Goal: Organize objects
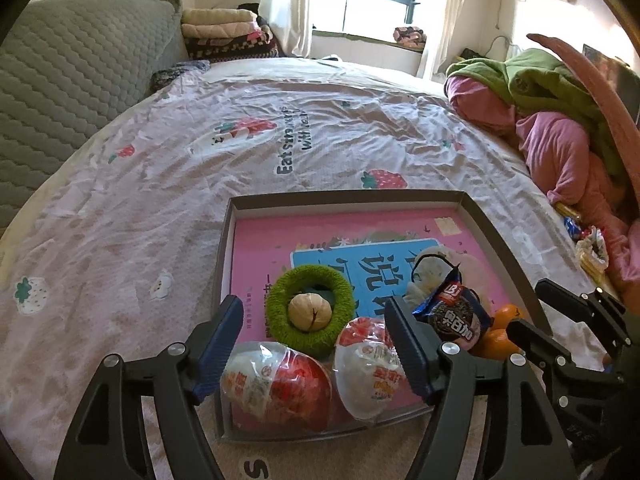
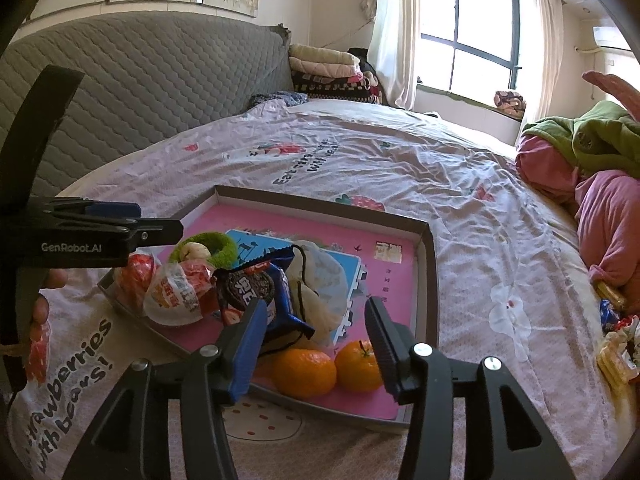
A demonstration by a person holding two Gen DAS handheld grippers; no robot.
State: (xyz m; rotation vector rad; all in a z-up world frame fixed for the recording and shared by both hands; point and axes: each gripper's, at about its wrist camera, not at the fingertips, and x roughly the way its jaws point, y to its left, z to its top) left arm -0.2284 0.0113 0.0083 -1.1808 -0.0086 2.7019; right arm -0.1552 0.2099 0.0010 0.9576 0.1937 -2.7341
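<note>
Nearest to us, our left gripper (image 1: 316, 340) hangs over the near left corner of a shallow cardboard tray (image 1: 344, 197) on the bed, its blue-padded jaws spread wide and touching nothing. Below and between them lie two red-and-white wrapped snack cups (image 1: 276, 384), side by side against the tray's near wall. Just beyond those sits a green fuzzy ring (image 1: 310, 310) with a pale walnut (image 1: 310, 312) resting in its hollow.

Our right gripper (image 2: 316, 344) hovers over the tray's near right part, jaws partly apart and empty. Two oranges (image 2: 304, 372) lie touching each other under its gap, close to the near wall. Just left of and beyond them, a blue cookie packet (image 2: 256, 288) leans on a white drawstring pouch (image 2: 320, 280).

All these things rest on a pink book (image 1: 256, 264) that covers the tray floor. The tray sits on a pale bedsheet (image 1: 160, 184) printed with strawberries. At the far right edge of the bed, pink and green bedding (image 1: 552, 128) is heaped up, with a few more wrapped snacks (image 2: 616, 344) lying loose near it, well apart from the tray.
</note>
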